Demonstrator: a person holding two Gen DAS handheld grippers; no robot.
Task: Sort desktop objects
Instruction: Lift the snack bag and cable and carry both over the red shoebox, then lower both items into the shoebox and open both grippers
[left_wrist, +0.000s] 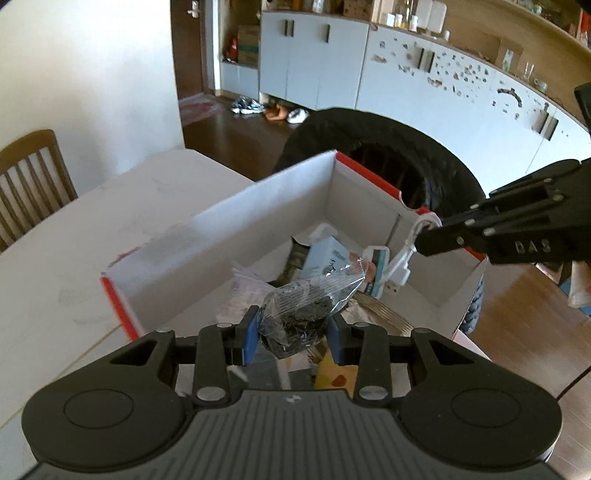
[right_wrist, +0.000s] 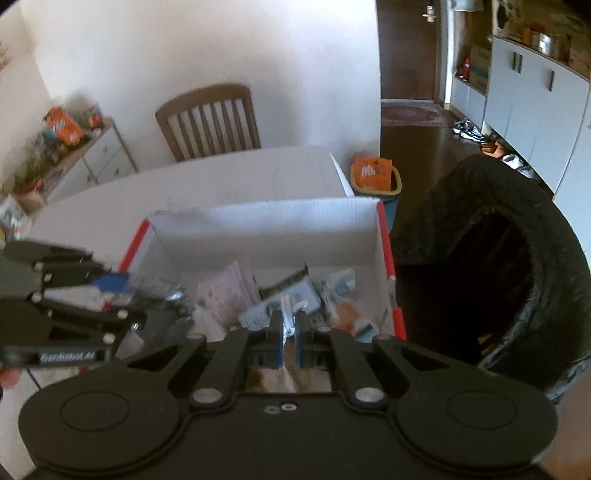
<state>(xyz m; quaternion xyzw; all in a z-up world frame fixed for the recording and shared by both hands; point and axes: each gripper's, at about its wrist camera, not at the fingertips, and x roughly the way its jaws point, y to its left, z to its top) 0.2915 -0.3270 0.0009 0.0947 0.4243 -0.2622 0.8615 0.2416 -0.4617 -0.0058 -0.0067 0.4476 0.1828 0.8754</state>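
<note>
My left gripper (left_wrist: 291, 334) is shut on a clear plastic bag of dark bits (left_wrist: 299, 314), held above the near side of a white cardboard box with red edges (left_wrist: 229, 218). My right gripper (right_wrist: 288, 338) is shut on a white cable (right_wrist: 290, 312) and hangs over the same box (right_wrist: 266, 225). In the left wrist view the right gripper (left_wrist: 424, 240) comes in from the right, with the white cable (left_wrist: 402, 258) dangling from its tip into the box. In the right wrist view the left gripper (right_wrist: 122, 290) enters blurred from the left with the bag.
Inside the box lie a light blue packet (left_wrist: 325, 258), papers (right_wrist: 225, 291) and other small items. The box stands on a white table (left_wrist: 66, 258). A black-lined bin (right_wrist: 517, 258) stands right of the box. A wooden chair (right_wrist: 210, 122) is behind the table, an orange basket (right_wrist: 375, 175) on the floor.
</note>
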